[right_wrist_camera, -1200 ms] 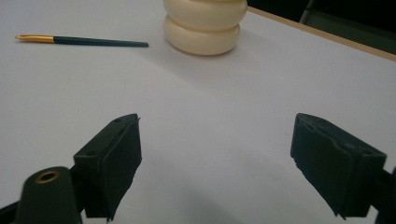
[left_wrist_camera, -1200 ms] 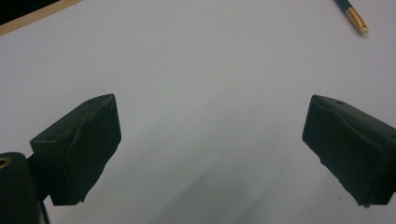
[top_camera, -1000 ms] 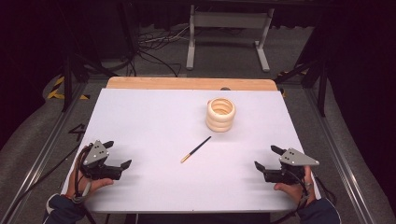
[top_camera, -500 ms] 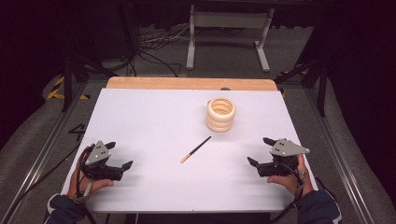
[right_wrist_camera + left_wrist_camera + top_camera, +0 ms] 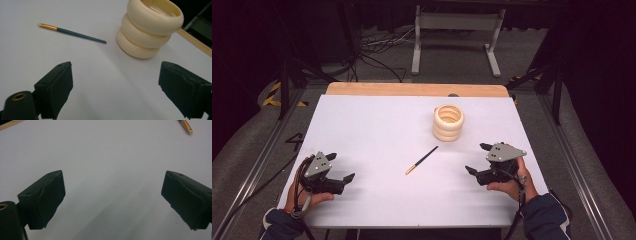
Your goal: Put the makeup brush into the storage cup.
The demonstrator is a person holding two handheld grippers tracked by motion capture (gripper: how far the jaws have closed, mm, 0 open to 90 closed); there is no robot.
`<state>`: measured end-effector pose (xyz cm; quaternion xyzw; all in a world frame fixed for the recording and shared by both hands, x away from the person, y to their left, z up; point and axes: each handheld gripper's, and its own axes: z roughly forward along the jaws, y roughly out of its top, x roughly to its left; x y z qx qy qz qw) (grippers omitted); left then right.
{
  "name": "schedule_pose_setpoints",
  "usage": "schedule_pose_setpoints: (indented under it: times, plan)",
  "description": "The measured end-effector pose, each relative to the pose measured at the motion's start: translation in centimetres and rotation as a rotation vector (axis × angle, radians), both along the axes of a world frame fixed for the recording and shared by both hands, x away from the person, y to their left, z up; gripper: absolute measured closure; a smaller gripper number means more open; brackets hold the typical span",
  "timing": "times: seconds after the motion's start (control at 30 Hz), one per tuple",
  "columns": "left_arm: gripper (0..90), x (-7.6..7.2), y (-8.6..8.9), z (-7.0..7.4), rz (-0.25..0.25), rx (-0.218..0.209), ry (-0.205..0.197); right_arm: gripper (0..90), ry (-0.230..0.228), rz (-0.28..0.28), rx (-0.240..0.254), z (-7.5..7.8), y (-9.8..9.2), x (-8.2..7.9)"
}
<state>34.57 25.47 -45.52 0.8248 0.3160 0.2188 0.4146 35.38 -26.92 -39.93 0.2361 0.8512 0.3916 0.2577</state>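
Observation:
A cream holder (image 5: 448, 122) made of three stacked rings stands upright right of the table's middle; the right gripper view has this holder (image 5: 150, 27) ahead on the right. A thin dark brush (image 5: 422, 160) with a gold end lies flat near the centre; the brush (image 5: 75, 33) is ahead on the left in the right gripper view, and its gold end (image 5: 186, 125) shows in the left gripper view. My left gripper (image 5: 341, 166) (image 5: 113, 182) rests open near the front left corner. Front right, my right gripper (image 5: 477, 158) (image 5: 116, 70) is open and holds nothing, facing the holder and brush.
The white table top (image 5: 377, 125) ends in a wooden strip (image 5: 412, 89) at the back. Beyond it stand a metal frame (image 5: 457, 30) and loose cables (image 5: 377, 47) on the floor. Rails run along both table sides.
My right gripper has moved left, inward from the table's right edge, and a little farther up the table. The left gripper, brush and holder have stayed put.

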Motion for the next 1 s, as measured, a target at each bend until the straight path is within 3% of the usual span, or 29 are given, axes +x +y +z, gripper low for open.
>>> schedule_pose_setpoints:
  times: [0.17,0.43,1.0]
  plan:
    - [5.6,0.0,-0.1,0.0,-0.005,0.018,-0.002,13.6,-0.002,0.042,-0.037,0.5,1.6,0.5]
    - [5.5,-0.1,-0.1,0.0,-0.007,0.013,0.000,18.4,0.003,0.102,-0.077,0.7,3.4,1.2]
    - [5.9,-0.2,-0.4,0.1,-0.026,0.010,0.005,20.2,0.001,0.142,-0.086,0.7,4.7,1.6]
